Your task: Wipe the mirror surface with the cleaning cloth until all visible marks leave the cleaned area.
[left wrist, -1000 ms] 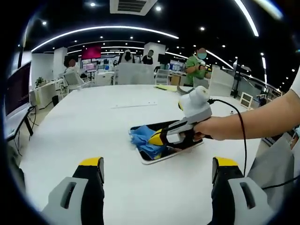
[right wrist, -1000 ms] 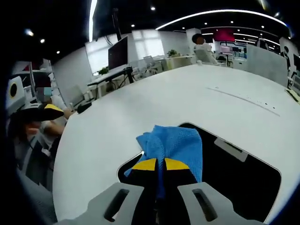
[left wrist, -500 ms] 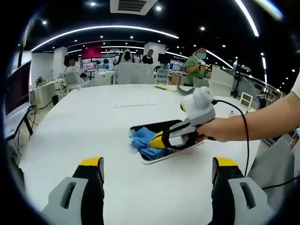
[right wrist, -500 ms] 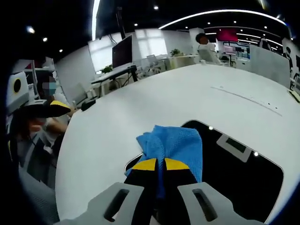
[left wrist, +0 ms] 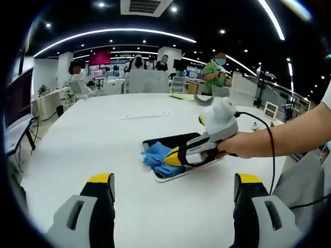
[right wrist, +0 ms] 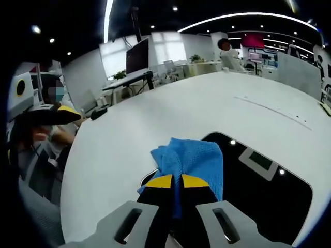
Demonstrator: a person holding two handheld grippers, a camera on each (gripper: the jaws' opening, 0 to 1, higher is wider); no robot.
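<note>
A flat rectangular mirror (left wrist: 178,140) (right wrist: 269,186) with a pale rim lies on the white table (left wrist: 103,134); its dark face reflects ceiling lights. A blue cleaning cloth (left wrist: 158,157) (right wrist: 194,157) rests on the mirror's near-left end. My right gripper (right wrist: 177,181) is shut on the cloth and presses it onto the glass; in the left gripper view the right gripper (left wrist: 176,154) reaches in from the right in a person's hand. My left gripper (left wrist: 173,178) hovers open above the table, in front of the mirror, its jaws wide apart and empty.
The round white table (right wrist: 155,119) spreads widely around the mirror. A black cable (left wrist: 266,142) trails from the right gripper. Several people and desks with monitors (right wrist: 138,57) stand beyond the table. A person (right wrist: 51,129) sits at the table's edge.
The right gripper has slid the cloth a little toward the mirror's left end. The left gripper has stayed still and open.
</note>
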